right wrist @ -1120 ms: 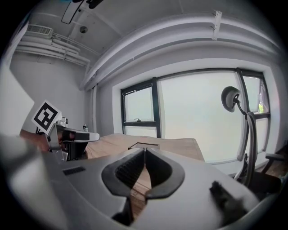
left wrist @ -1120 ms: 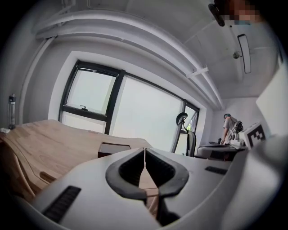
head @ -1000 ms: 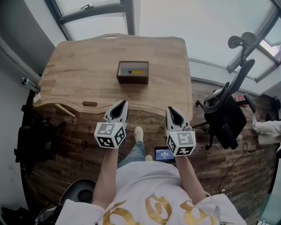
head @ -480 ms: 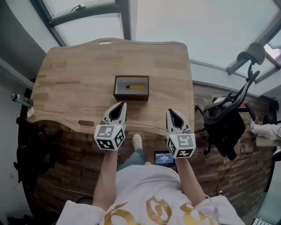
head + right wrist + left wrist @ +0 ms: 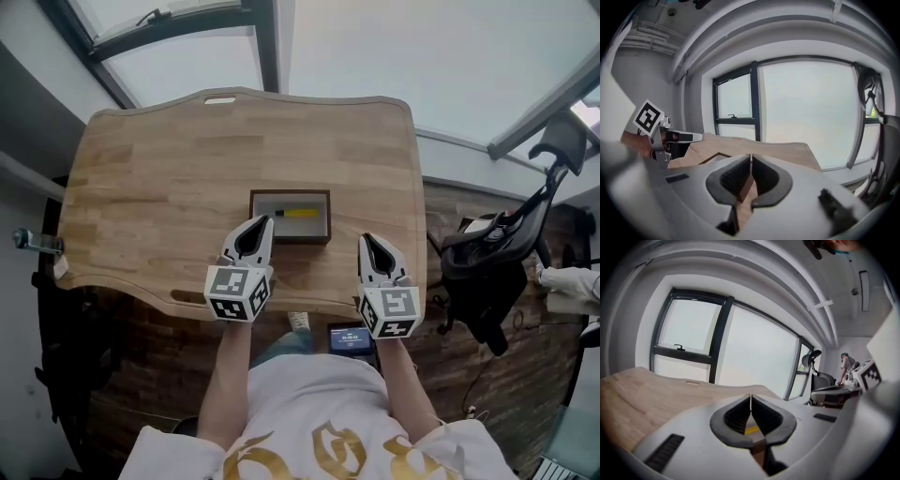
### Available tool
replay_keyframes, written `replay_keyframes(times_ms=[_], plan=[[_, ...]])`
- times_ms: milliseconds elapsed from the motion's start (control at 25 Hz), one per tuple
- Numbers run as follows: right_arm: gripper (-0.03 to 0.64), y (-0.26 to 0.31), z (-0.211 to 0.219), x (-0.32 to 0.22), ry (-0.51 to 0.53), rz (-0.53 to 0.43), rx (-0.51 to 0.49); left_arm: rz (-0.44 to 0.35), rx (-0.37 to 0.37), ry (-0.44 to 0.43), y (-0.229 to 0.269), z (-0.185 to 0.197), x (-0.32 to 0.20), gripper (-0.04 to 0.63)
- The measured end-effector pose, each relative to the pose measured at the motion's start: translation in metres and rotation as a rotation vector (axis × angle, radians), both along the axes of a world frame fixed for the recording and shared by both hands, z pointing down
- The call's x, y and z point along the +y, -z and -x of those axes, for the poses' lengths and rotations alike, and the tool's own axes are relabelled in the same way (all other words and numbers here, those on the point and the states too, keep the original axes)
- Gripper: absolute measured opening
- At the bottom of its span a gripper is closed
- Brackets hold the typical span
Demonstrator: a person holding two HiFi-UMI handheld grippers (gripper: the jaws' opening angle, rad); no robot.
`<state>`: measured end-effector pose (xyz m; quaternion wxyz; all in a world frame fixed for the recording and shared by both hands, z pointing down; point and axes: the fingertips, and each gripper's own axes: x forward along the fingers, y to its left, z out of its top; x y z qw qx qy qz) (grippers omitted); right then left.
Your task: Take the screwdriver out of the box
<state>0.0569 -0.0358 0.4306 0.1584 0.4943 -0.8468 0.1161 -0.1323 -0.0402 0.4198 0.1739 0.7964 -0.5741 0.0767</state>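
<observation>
The screwdriver [image 5: 300, 214], with a yellow handle, lies flat inside the box [image 5: 291, 194], along its far wall. The box is dark brown, open-topped and shallow, and sits on the desk [image 5: 150, 178] near the front edge, about mid-width.

In the head view the left hand-held gripper [image 5: 266, 218] has its tip over the box's near left corner. Its jaws are closed together with nothing between them, and in the left gripper view a strip of yellow handle [image 5: 751, 430] shows through the gap behind the tips. The right hand-held gripper [image 5: 366, 238] hangs just to the right of the box, over the desk's front edge, its jaws also closed and empty.

A black chair [image 5: 487, 272] stands on the floor to the desk's right.
</observation>
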Motion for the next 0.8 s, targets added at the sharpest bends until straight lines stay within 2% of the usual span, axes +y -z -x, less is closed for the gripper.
replay_keyframes(times_ms=[280, 800], plan=[[0.034, -0.003, 0.007, -0.015, -0.021, 0.0, 0.026, -0.001, 0.005, -0.038, -0.004, 0.003, -0.024, 0.02], [0.034, -0.002, 0.011, -0.029, -0.028, -0.011, -0.004, -0.022, -0.041, -0.034, 0.001, 0.008, -0.037, 0.02]])
